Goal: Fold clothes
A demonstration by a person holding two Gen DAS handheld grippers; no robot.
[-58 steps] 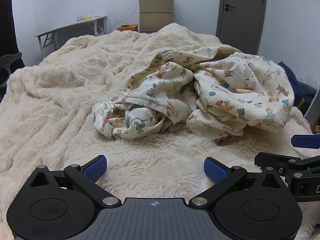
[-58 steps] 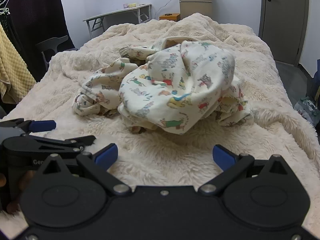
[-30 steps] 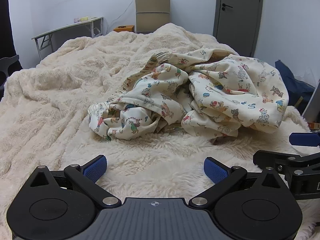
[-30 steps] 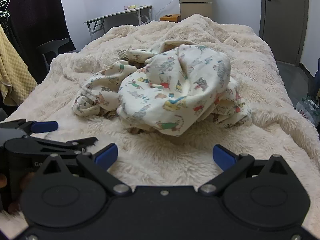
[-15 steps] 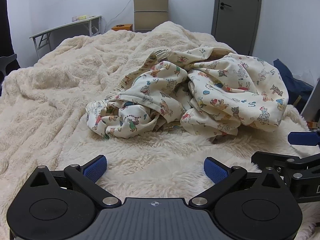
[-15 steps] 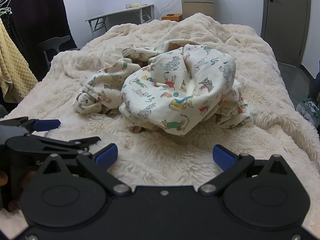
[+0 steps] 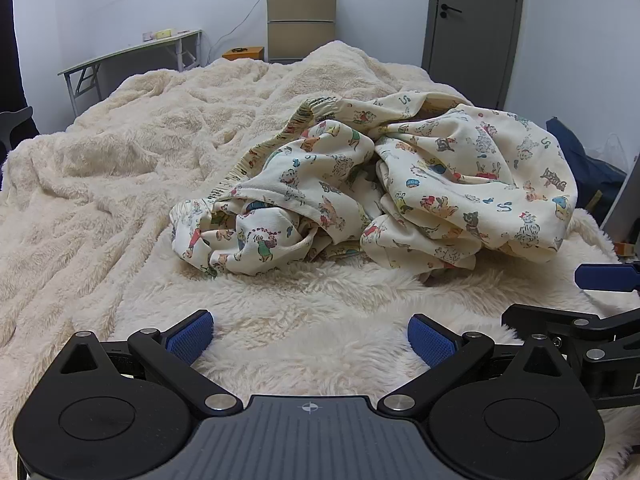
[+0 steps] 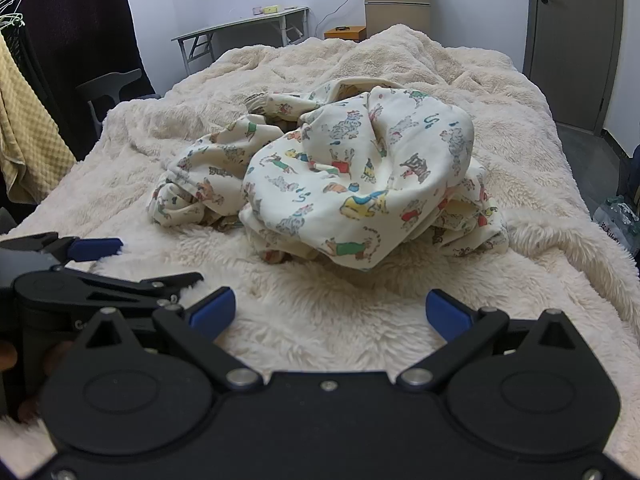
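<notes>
Fluffy cream blanket (image 7: 120,184) covers bed. Crumpled cartoon-print pajamas (image 7: 400,192) heaped mid-bed, w/ elastic waistband (image 7: 276,140) at their left edge. Left gripper (image 7: 310,336) & right gripper (image 8: 346,312) both spread wide, empty, near the pile but not touching it.

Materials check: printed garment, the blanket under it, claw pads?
Printed garment: thin woven or knit cloth, matte, probably cotton; soft crumples, gathered elastic edge. Blanket: long-pile plush fleece, likely synthetic. Left claw pads: blue, gridded, rubber-like.

My claws (image 7: 310,338) are matt black plastic with ribbed blue pads (image 7: 188,337) and shiny metal pins. The garment (image 7: 400,192) is soft printed cotton-like cloth on a shaggy cream fleece blanket (image 7: 120,168).
</notes>
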